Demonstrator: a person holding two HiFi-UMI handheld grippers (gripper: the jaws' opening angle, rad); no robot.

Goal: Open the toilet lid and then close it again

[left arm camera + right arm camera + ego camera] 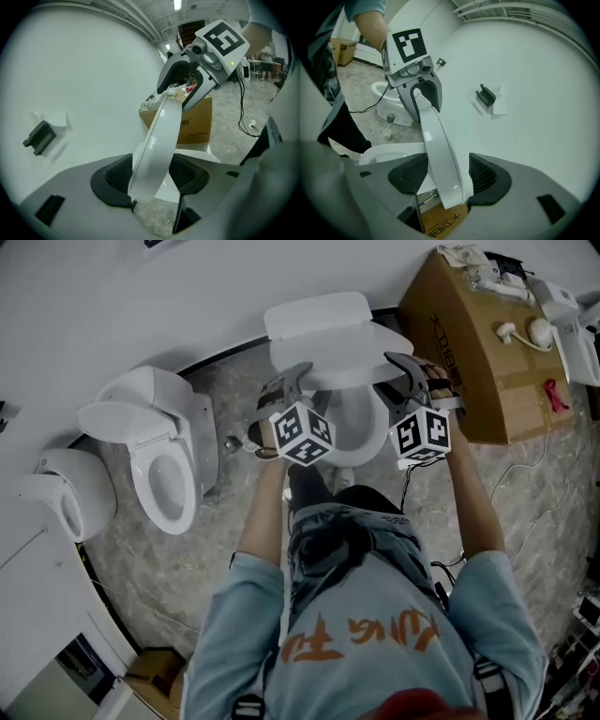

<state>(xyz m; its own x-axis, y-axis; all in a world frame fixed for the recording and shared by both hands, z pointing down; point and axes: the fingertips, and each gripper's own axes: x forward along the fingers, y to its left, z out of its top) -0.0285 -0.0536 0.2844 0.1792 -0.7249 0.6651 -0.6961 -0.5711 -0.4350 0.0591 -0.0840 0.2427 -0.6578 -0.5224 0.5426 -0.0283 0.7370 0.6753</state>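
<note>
The white toilet lid (361, 351) stands half raised over the bowl (352, 432), in front of the tank (314, 315). My left gripper (292, 382) straddles its left edge and my right gripper (410, 371) its right edge. In the left gripper view the lid (157, 145) runs edge-on between the jaws of the left gripper (150, 180), close to both pads. In the right gripper view the lid (440, 150) lies against the left pad of the right gripper (447, 177), with a gap to the right pad. Both grippers are open with the lid between their jaws.
A second toilet (164, 465) and a third white fixture (66, 488) stand to the left along the curved wall. A cardboard box (478, 352) with small items sits right of the toilet. Cables (525, 521) trail on the marble floor. A black bracket (486, 96) hangs on the wall.
</note>
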